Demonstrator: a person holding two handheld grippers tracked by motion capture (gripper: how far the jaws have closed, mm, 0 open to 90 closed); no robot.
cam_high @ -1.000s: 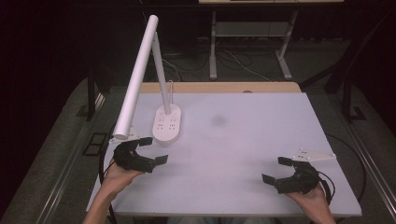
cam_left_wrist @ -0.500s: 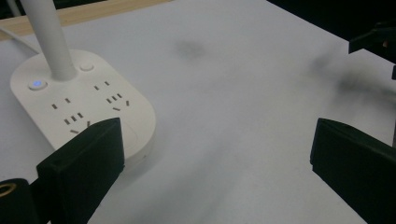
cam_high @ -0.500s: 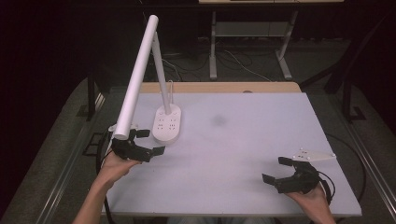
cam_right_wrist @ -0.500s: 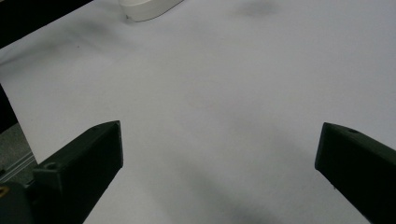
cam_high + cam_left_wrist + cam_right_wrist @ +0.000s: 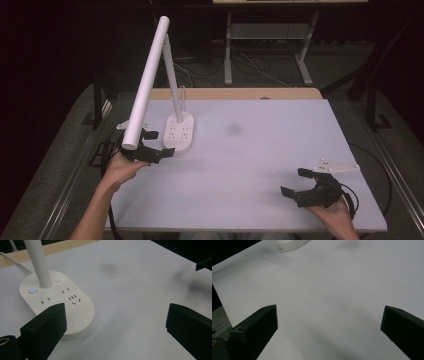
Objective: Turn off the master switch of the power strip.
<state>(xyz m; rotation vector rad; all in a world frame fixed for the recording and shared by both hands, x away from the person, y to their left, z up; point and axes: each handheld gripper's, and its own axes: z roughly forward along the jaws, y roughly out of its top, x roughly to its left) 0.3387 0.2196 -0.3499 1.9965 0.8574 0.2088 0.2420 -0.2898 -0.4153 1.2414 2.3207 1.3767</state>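
Left gripper (image 5: 156, 145) advanced beside lamp base (image 5: 180, 132); fingertips seemingly apart.

We are seeing a white desk lamp (image 5: 150, 82) standing near the table's (image 5: 260, 150) far-left corner, its oval base (image 5: 57, 300) carrying sockets and a glowing blue button (image 5: 32, 290), its long tubular head tilting down toward the left edge

Room dark, walls lost in shadow. Grey carpet floor (image 5: 60, 165) w/ loose cables (image 5: 260, 67) behind. White surface (image 5: 260, 150), wood strip (image 5: 235, 93) along far edge. Further back, another desk's metal legs (image 5: 228, 50). Faint dark smudge (image 5: 233, 129) on white top.
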